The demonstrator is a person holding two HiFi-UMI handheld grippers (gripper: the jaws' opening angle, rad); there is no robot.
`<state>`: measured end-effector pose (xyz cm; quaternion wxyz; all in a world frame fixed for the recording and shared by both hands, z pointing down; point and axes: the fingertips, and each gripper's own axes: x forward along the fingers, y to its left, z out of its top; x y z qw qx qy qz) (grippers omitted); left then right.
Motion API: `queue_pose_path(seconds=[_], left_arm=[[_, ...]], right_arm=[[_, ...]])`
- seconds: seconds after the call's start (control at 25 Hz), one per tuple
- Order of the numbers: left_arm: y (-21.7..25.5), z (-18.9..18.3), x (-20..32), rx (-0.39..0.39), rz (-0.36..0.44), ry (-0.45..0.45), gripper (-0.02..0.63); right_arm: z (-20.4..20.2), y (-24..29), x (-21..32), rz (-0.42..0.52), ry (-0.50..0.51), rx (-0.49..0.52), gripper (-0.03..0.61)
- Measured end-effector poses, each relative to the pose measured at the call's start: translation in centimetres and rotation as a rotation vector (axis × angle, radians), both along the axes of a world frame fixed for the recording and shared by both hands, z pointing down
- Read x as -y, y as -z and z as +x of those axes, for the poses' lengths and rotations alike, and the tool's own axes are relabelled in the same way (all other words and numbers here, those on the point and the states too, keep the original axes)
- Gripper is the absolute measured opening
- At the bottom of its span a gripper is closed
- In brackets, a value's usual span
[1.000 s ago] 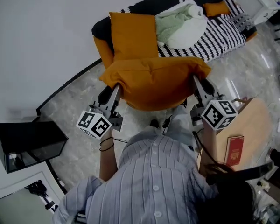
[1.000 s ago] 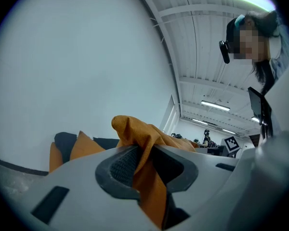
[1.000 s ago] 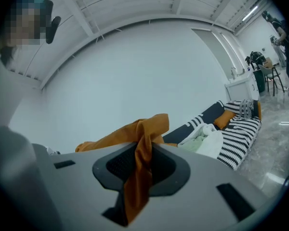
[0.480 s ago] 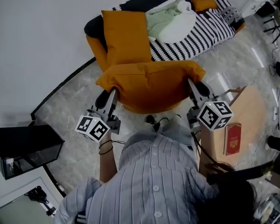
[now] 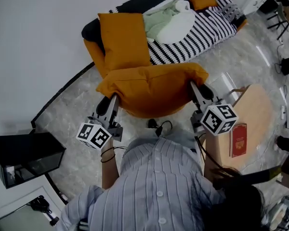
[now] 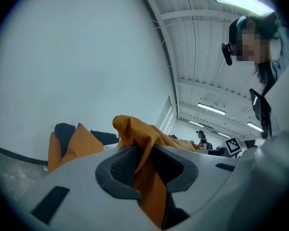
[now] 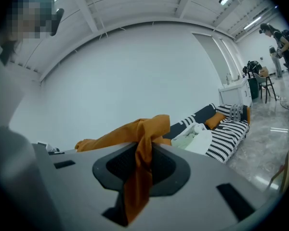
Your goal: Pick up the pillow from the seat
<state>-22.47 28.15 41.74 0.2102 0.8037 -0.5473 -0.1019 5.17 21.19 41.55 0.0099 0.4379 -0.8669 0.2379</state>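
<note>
Nearest, the left claw (image 5: 109, 101) and the right claw (image 5: 196, 87) each pinch a corner of the orange pillow (image 5: 151, 88). It is held up between them above the marble floor (image 5: 67, 114). Beyond it, a second orange cushion (image 5: 123, 40) leans upright at the end of the striped sofa (image 5: 207, 28).

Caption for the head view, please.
The orange pillow hangs between the left gripper and right gripper, each shut on one end.

A pale, thinly striped shirt (image 5: 159, 186) with small white buttons; thin dark bands (image 5: 107, 153) circle the left wrist. The left gripper (image 5: 108, 101) and right gripper (image 5: 198, 88) are grey-bodied with black ribbed fingers (image 6: 123, 165), each bearing a black-and-white marker cube (image 5: 94, 136).
</note>
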Motion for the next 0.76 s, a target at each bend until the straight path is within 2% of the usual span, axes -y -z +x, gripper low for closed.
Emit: queue_pose_path(seconds=[0.52,0.76], left_arm=[[-0.2,0.7,0.6,0.017,-0.007,-0.022,0.104],[-0.3,1.6,1.0,0.008,0.017,-0.038,0.103]], right_arm=[[0.8,-0.8,0.1,0.002,-0.033,-0.004,0.078],[2.0,-0.9,-0.1,-0.005,-0.045,-0.010,0.078]])
